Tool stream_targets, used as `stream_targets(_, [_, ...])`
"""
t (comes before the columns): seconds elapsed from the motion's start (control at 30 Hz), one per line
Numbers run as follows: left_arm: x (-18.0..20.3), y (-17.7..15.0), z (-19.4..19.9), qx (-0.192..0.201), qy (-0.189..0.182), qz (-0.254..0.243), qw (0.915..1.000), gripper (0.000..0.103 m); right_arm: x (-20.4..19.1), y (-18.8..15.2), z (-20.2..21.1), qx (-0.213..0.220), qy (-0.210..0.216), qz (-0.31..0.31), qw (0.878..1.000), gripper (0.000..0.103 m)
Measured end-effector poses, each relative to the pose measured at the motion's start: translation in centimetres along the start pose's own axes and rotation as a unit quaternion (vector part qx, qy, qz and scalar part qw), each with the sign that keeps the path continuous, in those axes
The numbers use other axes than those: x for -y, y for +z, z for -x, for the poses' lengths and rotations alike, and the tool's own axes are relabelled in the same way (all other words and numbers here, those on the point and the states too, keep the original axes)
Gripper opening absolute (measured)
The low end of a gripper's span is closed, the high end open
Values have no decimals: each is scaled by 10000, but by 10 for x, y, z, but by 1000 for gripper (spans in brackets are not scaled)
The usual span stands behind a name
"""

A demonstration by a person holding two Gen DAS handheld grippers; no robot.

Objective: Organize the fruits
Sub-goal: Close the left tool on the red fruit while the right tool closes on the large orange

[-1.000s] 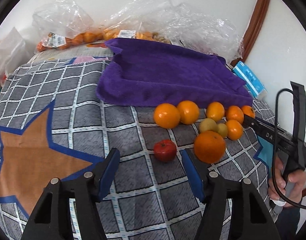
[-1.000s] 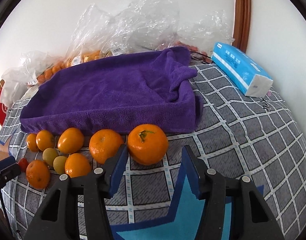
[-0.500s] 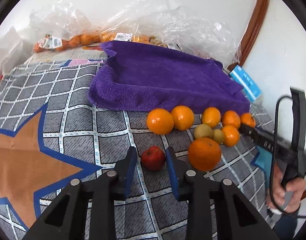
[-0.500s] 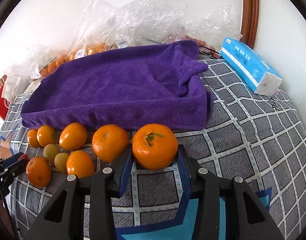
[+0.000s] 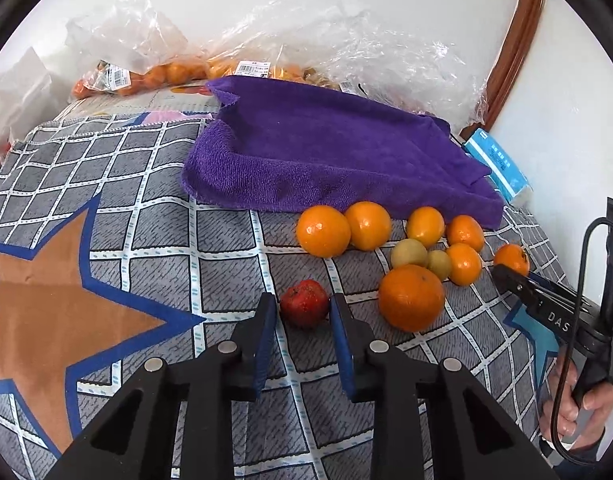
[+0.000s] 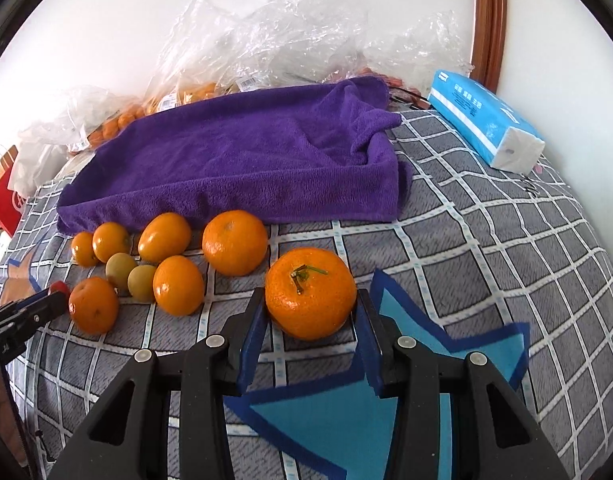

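Observation:
A small red fruit (image 5: 305,303) lies on the grey checked cloth, and my left gripper (image 5: 302,312) is shut on it, blue pads pressing both sides. In the right wrist view my right gripper (image 6: 311,314) is shut on a stemmed orange (image 6: 310,293). Several more oranges (image 6: 234,242) and two small yellow-green fruits (image 6: 131,276) lie in a cluster left of it, in front of the purple towel (image 6: 242,160). The right gripper (image 5: 518,276) also shows at the right edge of the left wrist view, with that orange (image 5: 511,258) in its jaws.
A blue tissue pack (image 6: 486,120) lies at the back right near the wall. Clear plastic bags of fruit (image 5: 178,72) are piled behind the towel. A person's hand (image 5: 586,404) holds the right gripper's handle. A red box (image 6: 2,200) sits at the far left.
Both grippers have shut: the left on the red fruit, the right on the stemmed orange. The right one has since carried its orange a little to the right, away from the cluster.

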State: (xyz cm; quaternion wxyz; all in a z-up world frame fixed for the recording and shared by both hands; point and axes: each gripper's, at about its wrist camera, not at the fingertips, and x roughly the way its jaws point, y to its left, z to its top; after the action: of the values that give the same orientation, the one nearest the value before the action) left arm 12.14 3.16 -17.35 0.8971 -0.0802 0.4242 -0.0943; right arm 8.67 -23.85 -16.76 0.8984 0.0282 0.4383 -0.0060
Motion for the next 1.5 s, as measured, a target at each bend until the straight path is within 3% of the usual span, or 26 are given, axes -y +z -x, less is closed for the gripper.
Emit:
stream_targets(0.57, [-3, 3, 5, 33, -54, 227, 9997, 25, -10, -1, 20, 36, -42, 90, 9999, 43])
stream_targets(0.9, [10, 6, -7, 79, 202, -118, 9997, 24, -8, -4, 22, 3, -26, 14, 10000, 43])
stream_targets(1.0, [11, 9, -8, 26, 101, -116, 9999, 23, -7, -5, 24, 7, -46, -4, 10000, 43])
stream_targets(1.5, [2, 20, 41, 330, 80, 80, 9994, 23, -10, 10, 52, 232, 5, -108, 9997, 43])
